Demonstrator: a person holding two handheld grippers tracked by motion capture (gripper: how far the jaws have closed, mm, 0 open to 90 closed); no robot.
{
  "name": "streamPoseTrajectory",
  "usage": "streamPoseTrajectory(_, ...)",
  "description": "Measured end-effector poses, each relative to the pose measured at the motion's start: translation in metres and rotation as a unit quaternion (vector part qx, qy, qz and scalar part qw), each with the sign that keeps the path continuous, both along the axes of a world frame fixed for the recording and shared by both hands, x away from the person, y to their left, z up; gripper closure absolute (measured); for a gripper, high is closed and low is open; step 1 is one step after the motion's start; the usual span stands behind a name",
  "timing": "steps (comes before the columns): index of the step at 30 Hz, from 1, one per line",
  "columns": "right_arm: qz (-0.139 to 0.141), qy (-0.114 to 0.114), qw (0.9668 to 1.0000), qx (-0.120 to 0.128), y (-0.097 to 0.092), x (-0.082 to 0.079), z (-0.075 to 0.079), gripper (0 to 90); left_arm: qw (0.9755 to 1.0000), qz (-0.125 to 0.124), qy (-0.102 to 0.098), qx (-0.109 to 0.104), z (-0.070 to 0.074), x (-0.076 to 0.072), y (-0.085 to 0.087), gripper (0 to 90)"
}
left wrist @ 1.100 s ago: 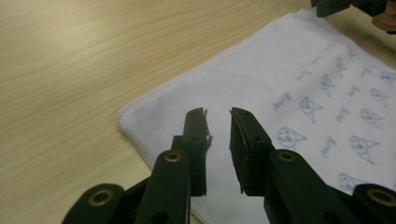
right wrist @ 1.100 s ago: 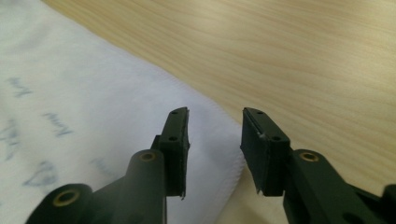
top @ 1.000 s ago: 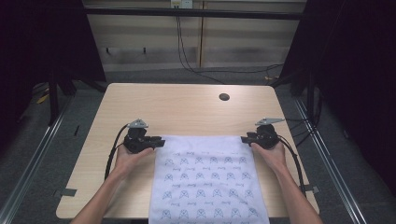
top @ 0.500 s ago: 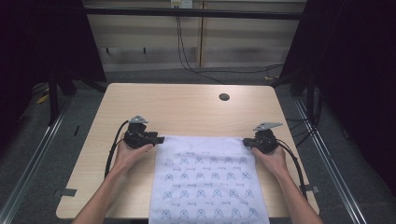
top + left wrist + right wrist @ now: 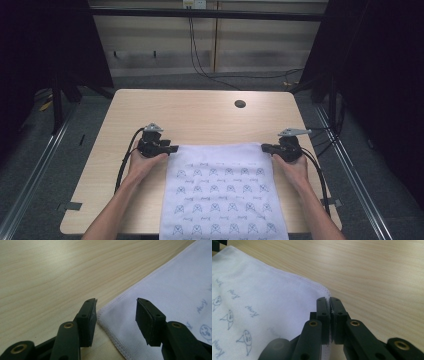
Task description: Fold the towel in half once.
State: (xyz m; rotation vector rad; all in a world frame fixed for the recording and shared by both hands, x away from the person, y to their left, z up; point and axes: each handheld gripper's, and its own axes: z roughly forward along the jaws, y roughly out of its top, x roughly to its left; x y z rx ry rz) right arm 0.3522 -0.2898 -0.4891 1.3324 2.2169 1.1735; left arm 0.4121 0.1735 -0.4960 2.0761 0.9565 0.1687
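Small blue script on cloth [image 5: 220, 190], too blurred to read

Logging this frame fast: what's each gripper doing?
Left gripper: open, jaws straddling the near corner of the white cloth.
Right gripper: jaws together at the cloth's other corner, apparently pinching its edge.

Our right gripper [image 5: 265, 147] has eased slightly nearer us — its fingers pinching the cloth [image 5: 222, 192] corner.

Light wood surface [image 5: 200, 117], round cable hole [image 5: 240, 104] near far right edge, black cables [image 5: 200, 55] trailing over grey floor [image 5: 60, 165] behind, pale wall panels [image 5: 260, 42], dark curtains [image 5: 380, 75] both sides
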Motion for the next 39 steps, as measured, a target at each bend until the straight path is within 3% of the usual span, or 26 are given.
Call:
streamPoseTrajectory(2, 0.000, -0.004, 1.0000, 0.006, 0.000, 0.000, 0.001, 87.2, 1.0000, -0.002, 0.003, -0.004, -0.003, 0.001, -0.001, 51.0)
streamPoseTrajectory(3, 0.001, -0.004, 1.0000, 0.008, 0.000, 0.000, 0.002, 87.2, 0.9999, -0.001, -0.001, 0.010, -0.003, 0.002, -0.002, 51.0)
streamPoseTrajectory(5, 0.001, -0.005, 0.9999, 0.011, -0.001, 0.000, 0.002, 87.1, 0.9999, 0.001, 0.008, 0.015, -0.008, 0.003, -0.004, 51.0)
streamPoseTrajectory(7, 0.001, 0.000, 0.9999, 0.010, -0.002, -0.001, 0.001, 87.0, 0.9999, -0.002, 0.011, 0.007, -0.009, 0.004, -0.002, 51.3)
streamPoseTrajectory(9, 0.002, 0.001, 1.0000, 0.003, -0.003, -0.001, 0.000, 86.9, 0.9998, -0.009, 0.010, 0.013, -0.008, 0.001, -0.004, 54.1)
streamPoseTrajectory(10, -0.001, 0.003, 1.0000, 0.007, -0.003, -0.001, 0.000, 86.9, 0.9995, -0.026, 0.010, 0.014, -0.008, -0.002, -0.005, 56.7)
streamPoseTrajectory(12, -0.001, 0.007, 1.0000, 0.006, -0.004, -0.001, -0.002, 86.9, 0.9992, -0.035, 0.011, 0.017, -0.008, -0.005, -0.007, 76.8)
streamPoseTrajectory(13, -0.001, 0.007, 1.0000, 0.006, -0.004, -0.001, -0.002, 86.9, 0.9988, -0.045, 0.015, 0.014, -0.008, -0.005, -0.008, 76.8)
streamPoseTrajectory(15, 0.003, 0.005, 1.0000, 0.004, -0.003, -0.001, -0.001, 87.0, 0.9988, -0.046, 0.012, 0.013, -0.009, -0.006, -0.010, 86.3)
streamPoseTrajectory(17, 0.003, 0.005, 1.0000, 0.006, -0.003, -0.002, -0.001, 87.0, 0.9988, -0.046, 0.017, -0.001, -0.008, -0.007, -0.010, 86.5)
streamPoseTrajectory(20, 0.002, 0.002, 0.9999, 0.013, -0.004, -0.002, 0.003, 87.1, 0.9986, -0.052, 0.010, -0.011, -0.002, -0.009, -0.008, 86.8)
streamPoseTrajectory(23, -0.001, -0.008, 0.9992, 0.039, -0.008, -0.003, 0.011, 87.3, 0.9979, -0.049, 0.004, -0.042, 0.008, -0.010, -0.004, 87.0)
streamPoseTrajectory(29, -0.007, -0.031, 0.9976, 0.062, -0.012, 0.005, 0.029, 87.4, 0.9949, -0.043, -0.011, -0.091, 0.031, -0.005, 0.005, 87.0)
streamPoseTrajectory(32, -0.008, -0.045, 0.9962, 0.074, -0.013, 0.011, 0.045, 87.5, 0.9938, -0.038, -0.025, -0.102, 0.041, -0.004, 0.005, 87.1)
streamPoseTrajectory(34, -0.005, -0.055, 0.9962, 0.067, -0.013, 0.014, 0.058, 87.5, 0.9936, -0.038, -0.044, -0.097, 0.049, -0.004, 0.003, 87.1)
streamPoseTrajectory(36, -0.007, -0.071, 0.9947, 0.074, -0.018, 0.017, 0.074, 87.6, 0.9911, -0.036, -0.054, -0.116, 0.059, -0.006, 0.001, 87.1)
streamPoseTrajectory(39, -0.014, -0.086, 0.9933, 0.076, -0.025, 0.021, 0.093, 87.6, 0.9896, -0.031, -0.071, -0.122, 0.074, -0.004, -0.002, 87.1)
